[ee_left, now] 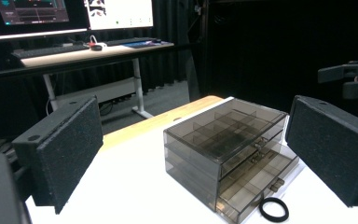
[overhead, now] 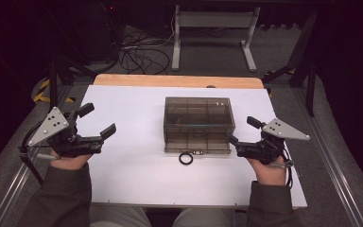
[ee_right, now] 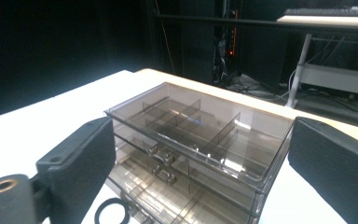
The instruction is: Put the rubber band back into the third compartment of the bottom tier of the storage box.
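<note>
High view is showing a white surface (overhead: 132,175) with a smoky clear drawer box (overhead: 198,124) sitting near its middle, slightly toward the far edge. A black ring (overhead: 185,158) is lying flat just in front of the box, close to its lowest drawer and apart from both grippers. The left gripper (overhead: 99,120) is hovering near the left edge, its jaws standing wide apart with nothing between them. The right gripper (overhead: 240,135) is sitting near the right edge, just beside the box's near right corner, jaws also spread and gripping nothing.

Left gripper view is looking across the surface at the box (ee_left: 228,149), framed between the two open pads, with the ring (ee_left: 274,209) lying by the bottom drawer, which is standing slightly pulled out. Right gripper view is facing the box (ee_right: 200,140) closely, its drawer handles showing, and the ring (ee_right: 112,212) is peeking out at the bottom by the left pad.
</note>
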The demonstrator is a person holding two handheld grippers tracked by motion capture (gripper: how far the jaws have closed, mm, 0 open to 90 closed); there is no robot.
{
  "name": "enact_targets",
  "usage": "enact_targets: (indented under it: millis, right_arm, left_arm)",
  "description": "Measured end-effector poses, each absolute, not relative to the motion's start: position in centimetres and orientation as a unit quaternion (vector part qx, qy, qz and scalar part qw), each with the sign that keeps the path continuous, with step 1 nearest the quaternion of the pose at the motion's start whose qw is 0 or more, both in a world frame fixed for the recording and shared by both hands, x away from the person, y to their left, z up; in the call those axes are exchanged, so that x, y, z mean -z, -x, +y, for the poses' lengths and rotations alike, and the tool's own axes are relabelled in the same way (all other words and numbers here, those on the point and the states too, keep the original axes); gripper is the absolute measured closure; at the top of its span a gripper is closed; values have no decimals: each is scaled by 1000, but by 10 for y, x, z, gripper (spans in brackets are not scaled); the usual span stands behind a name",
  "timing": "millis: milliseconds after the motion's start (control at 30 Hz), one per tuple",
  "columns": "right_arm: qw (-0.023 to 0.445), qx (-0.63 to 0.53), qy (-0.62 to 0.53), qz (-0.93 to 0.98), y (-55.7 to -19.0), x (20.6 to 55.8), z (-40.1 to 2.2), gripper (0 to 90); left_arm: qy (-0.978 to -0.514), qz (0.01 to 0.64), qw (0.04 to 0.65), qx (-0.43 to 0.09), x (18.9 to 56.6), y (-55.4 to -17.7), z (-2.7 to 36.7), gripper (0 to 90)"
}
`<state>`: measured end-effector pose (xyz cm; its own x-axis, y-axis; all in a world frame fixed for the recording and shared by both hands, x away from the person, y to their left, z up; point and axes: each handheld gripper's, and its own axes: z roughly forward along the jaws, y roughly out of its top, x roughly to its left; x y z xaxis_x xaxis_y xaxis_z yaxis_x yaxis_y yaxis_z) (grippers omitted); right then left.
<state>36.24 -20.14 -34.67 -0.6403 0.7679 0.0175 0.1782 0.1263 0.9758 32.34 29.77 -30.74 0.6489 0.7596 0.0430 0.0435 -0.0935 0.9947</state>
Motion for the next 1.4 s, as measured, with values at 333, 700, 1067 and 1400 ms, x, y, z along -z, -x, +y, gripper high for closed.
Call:
enact_targets:
  millis: [333, 700, 1067, 1400]
  right_arm:
    - [246, -546, -323, 733, -367, 356, -183, 207]
    - [229, -533, -304, 755, -369, 365, -170, 262]
    - [204, -511, -289, 783, -373, 377, -152, 373]
    - [184, -501, -279, 798, -375, 385, -143, 469]
  left_arm:
    - [-680, 296, 603, -293, 306, -322, 298, 53]
    - [-683, 297, 601, -291, 307, -323, 298, 54]
    - [-685, 297, 599, -288, 307, -324, 300, 59]
    - [-689, 296, 596, -288, 308, -324, 298, 65]
